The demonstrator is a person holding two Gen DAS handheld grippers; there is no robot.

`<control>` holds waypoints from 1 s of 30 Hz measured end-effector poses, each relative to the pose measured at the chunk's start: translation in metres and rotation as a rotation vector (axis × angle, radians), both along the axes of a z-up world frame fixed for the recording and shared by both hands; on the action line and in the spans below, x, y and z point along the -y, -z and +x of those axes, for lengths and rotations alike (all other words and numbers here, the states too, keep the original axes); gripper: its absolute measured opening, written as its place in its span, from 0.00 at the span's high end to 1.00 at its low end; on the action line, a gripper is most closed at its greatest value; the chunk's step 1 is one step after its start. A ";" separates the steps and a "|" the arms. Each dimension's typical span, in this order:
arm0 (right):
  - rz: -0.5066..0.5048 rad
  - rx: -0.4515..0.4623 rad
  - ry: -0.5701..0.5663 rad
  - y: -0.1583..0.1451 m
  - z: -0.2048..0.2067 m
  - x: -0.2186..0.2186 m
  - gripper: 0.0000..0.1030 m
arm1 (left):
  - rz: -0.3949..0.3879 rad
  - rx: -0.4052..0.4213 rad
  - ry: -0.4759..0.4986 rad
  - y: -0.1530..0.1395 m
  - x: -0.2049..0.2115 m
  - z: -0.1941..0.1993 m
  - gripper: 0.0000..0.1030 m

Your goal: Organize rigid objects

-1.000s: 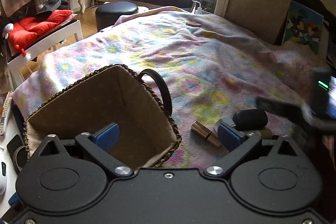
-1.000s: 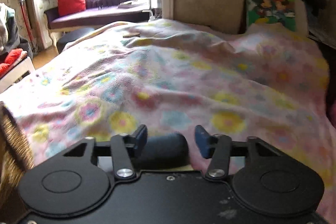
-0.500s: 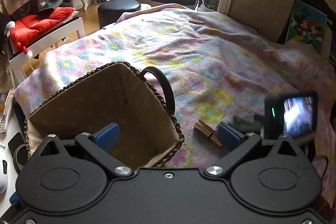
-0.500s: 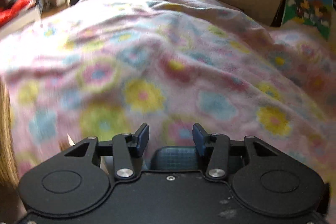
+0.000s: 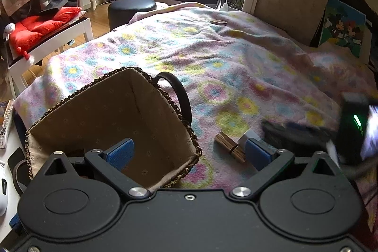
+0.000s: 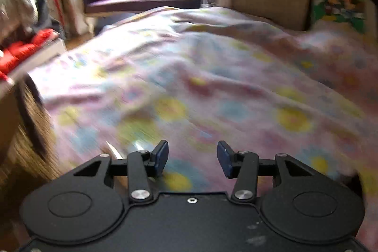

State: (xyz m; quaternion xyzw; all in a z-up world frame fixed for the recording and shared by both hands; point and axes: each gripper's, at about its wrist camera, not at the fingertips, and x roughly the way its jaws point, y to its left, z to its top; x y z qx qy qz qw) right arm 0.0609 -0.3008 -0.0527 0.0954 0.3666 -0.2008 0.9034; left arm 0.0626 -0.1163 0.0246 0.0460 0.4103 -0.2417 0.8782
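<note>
Two grippers open: left gripper [image 5: 187, 152] spread wide over the basket [image 5: 151, 110] corner, holding nothing; right gripper [image 6: 192, 158] now empty, jaws apart, view motion-blurred. Half a second ago a dark ribbed object sat between the right jaws; it's gone, likely released, landing spot not visible. Gold tube [image 5: 229, 145] lies on the bed blanket [image 5: 236, 58] just right of the basket, probably next. Basket interior looks empty. No readable writing; cartoon picture [image 5: 342, 27] far right.

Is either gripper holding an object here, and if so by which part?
Nothing is held. The left gripper is open over the basket rim; the right gripper is open and empty.
</note>
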 end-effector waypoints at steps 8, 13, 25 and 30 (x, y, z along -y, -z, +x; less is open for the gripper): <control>0.056 -0.147 -0.116 0.035 0.083 -0.032 0.93 | -0.015 0.011 0.011 -0.002 -0.002 -0.001 0.06; -0.029 -0.176 -0.146 0.043 0.047 -0.040 0.98 | -0.063 -0.003 0.043 -0.007 -0.003 -0.003 0.06; 0.048 -0.025 -0.092 0.015 -0.090 0.000 0.97 | 0.036 0.003 0.168 0.011 0.042 -0.031 0.06; 0.148 0.131 -0.006 -0.006 -0.144 0.022 0.74 | 0.097 -0.044 0.234 0.033 0.069 -0.046 0.06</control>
